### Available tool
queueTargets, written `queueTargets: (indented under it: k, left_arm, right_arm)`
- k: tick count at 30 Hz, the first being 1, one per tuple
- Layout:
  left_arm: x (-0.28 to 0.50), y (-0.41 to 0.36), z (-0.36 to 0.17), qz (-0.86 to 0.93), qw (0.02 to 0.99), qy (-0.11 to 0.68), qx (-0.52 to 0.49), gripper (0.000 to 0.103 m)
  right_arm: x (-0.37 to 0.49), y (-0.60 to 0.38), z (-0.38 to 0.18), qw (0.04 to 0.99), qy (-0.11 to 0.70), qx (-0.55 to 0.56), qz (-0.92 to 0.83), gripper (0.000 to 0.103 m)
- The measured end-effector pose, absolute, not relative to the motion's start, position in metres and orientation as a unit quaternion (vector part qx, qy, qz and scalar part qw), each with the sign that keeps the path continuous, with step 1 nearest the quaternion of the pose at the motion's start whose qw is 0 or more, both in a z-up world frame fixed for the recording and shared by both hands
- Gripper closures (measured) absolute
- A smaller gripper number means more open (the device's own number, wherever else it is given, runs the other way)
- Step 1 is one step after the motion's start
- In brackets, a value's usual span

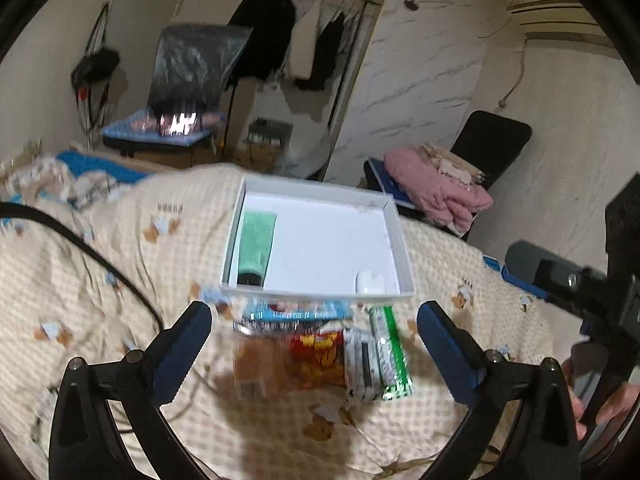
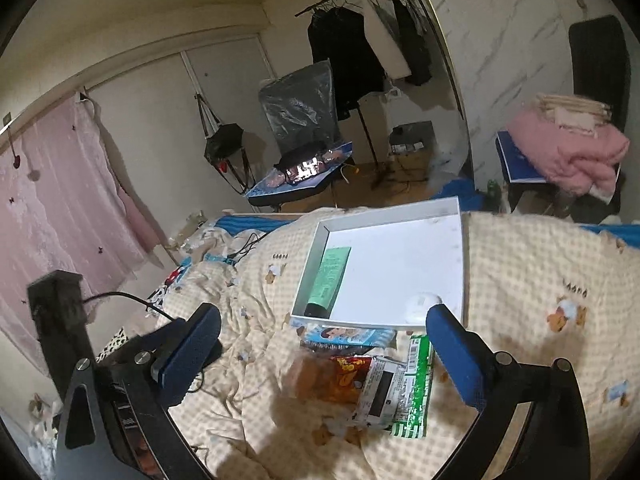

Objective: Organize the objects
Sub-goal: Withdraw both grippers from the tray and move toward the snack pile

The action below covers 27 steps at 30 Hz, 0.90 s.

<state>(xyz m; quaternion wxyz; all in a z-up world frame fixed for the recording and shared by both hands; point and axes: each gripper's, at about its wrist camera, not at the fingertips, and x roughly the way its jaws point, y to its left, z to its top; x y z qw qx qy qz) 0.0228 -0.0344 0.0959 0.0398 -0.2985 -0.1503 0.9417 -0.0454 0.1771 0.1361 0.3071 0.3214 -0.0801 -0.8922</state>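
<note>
Nearest the cameras, both tools are spread wide and hold nothing: the left tool (image 1: 314, 322) hangs above the loose snack pile, and the right tool (image 2: 322, 326) hovers over the same pile from a slightly different angle.

Between the fingers, on the checked bedspread (image 1: 120, 264), lie the things not yet put away: a red-and-orange snack packet (image 1: 318, 360), a white-and-black packet (image 1: 362, 364) just beside it, a green-striped packet (image 1: 390, 354) touching that one, and a blue cartoon-printed packet (image 1: 298, 312) nearest the box. They overlap in one heap; motion blur hides any finer detail.

Just beyond the heap sits the white box (image 1: 316, 292), open-topped. Inside it a green tube (image 1: 256, 246) with a dark cap lies along the left wall, and a small white rounded object (image 1: 370, 282) rests at the near right corner. Most of the box floor is bare.

By this layout, I judge the tidying as early to midway: two items are boxed, about four packets remain outside, and neither tool has taken one up yet.
</note>
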Motion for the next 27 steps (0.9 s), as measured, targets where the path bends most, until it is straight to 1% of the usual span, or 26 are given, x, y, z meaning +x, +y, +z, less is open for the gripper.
queueTargets:
  k: [4,9,10,14,18,22,27]
  left_arm:
    - [0.023,-0.037,0.057,0.933,0.038,-0.183,-0.308,0.001]
    - [0.012,-0.035,0.034,0.917,0.058,-0.198,-0.342,0.0]
    - [0.012,-0.036,0.032,0.916,0.055,-0.201,-0.343,0.001]
    - [0.007,-0.04,0.027,0.912,0.043,-0.217,-0.346,0.0]
    - [-0.006,-0.04,0.017,0.907,0.025,-0.215,-0.361,0.001]
    - [-0.011,-0.039,0.006,0.899,0.021,-0.216,-0.38,0.001]
    - [-0.007,-0.034,0.009,0.904,0.021,-0.205,-0.374,0.001]
  right_arm:
    - [-0.045,0.178,0.097,0.308,-0.083,0.356,-0.878,0.0]
    - [-0.053,0.173,0.057,0.261,-0.05,0.384,-0.884,0.0]
    - [-0.053,0.172,0.051,0.262,-0.053,0.385,-0.883,0.0]
    - [-0.062,0.178,0.024,0.288,-0.113,0.386,-0.869,0.0]
    - [-0.069,0.175,0.011,0.278,-0.099,0.386,-0.874,0.0]
    - [-0.078,0.179,-0.003,0.278,-0.129,0.413,-0.858,0.0]
    - [-0.077,0.181,-0.005,0.267,-0.117,0.416,-0.862,0.0]
